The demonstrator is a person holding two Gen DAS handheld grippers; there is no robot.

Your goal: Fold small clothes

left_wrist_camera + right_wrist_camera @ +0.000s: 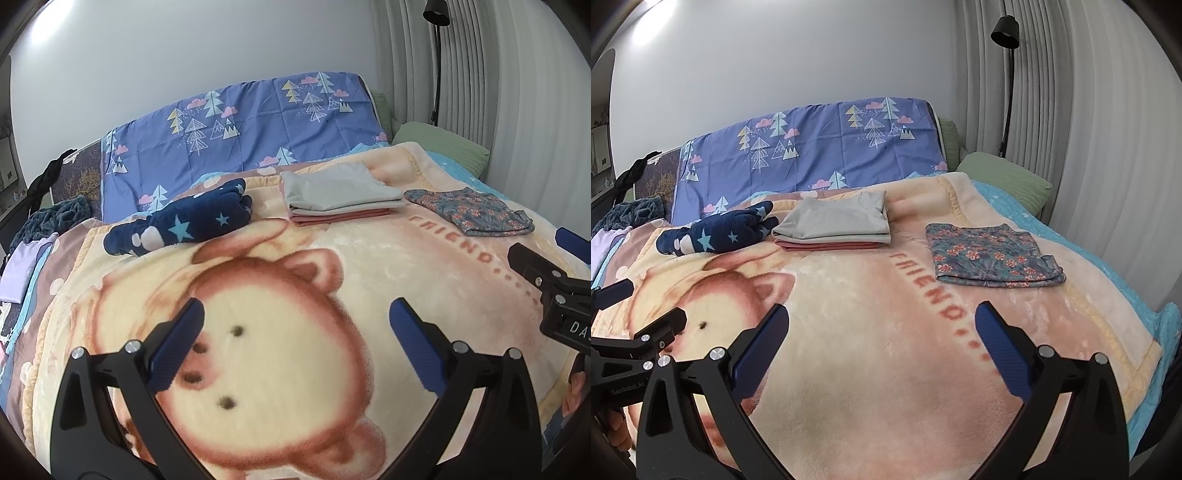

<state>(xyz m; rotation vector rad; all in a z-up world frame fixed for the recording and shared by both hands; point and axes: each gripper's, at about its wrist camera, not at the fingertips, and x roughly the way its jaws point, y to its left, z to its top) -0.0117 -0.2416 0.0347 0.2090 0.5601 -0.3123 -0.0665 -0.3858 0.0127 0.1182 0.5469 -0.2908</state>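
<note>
From your left wrist camera, your left gripper (295,343) hovers over the bear's face on the plush blanket (280,332), its blue fingers (179,345) spread wide with nothing between them. That reads as a resting pose: the near part of the bed is bare, which leaves you a flat working patch for the next garment. At the far end, three items lie in a row. The dark star-print garment (181,221) on the left is bunched and rolled rather than squared, so it looks like the one not yet folded. The grey folded piece (340,192) sits squarely on a pink folded piece (343,218), probably stacked to save room. The floral folded garment (472,210) lies apart to the right, near the blanket's lettering. Your right gripper (546,273) pokes in from the right edge.

From your right wrist camera, your right gripper (882,347) also stands wide apart and empty, aimed over the middle of the blanket (886,369). The floral garment (993,254) is the nearest item to it, flat with its edges roughly aligned. The grey-on-pink stack (834,225) sits just beside the star-print garment (716,232), which slumps toward the left. Your left gripper (635,314) shows at the left margin, so both tools sit side by side, well short of any cloth. My guess is you would reach for the star-print one next.
</note>
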